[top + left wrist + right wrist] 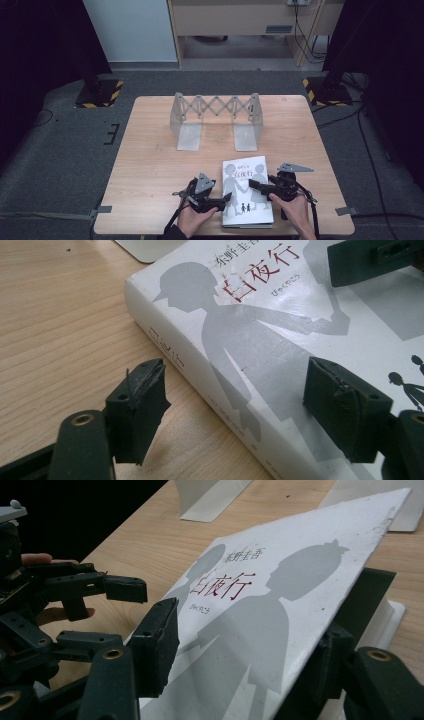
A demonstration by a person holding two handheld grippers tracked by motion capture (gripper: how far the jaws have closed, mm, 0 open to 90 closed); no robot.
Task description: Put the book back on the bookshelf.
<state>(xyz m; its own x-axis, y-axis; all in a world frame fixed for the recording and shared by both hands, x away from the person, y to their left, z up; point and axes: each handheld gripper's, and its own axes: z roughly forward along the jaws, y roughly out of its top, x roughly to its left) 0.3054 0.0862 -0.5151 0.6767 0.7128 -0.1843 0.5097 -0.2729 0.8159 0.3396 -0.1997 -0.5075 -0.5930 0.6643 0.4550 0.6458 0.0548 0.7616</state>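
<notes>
Black left gripper (240, 410) stands spread astride the book's (246, 192) spine, low centre of the desk (150, 165). Right gripper (240, 665) pinches the raised cover (280, 595); too strong a pull, I think, could crease it.

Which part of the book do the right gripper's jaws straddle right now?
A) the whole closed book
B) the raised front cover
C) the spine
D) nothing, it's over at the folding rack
B: in the right gripper view the white front cover is tilted up off the book's dark inside, with one jaw of the right gripper above it and the other below.
</notes>
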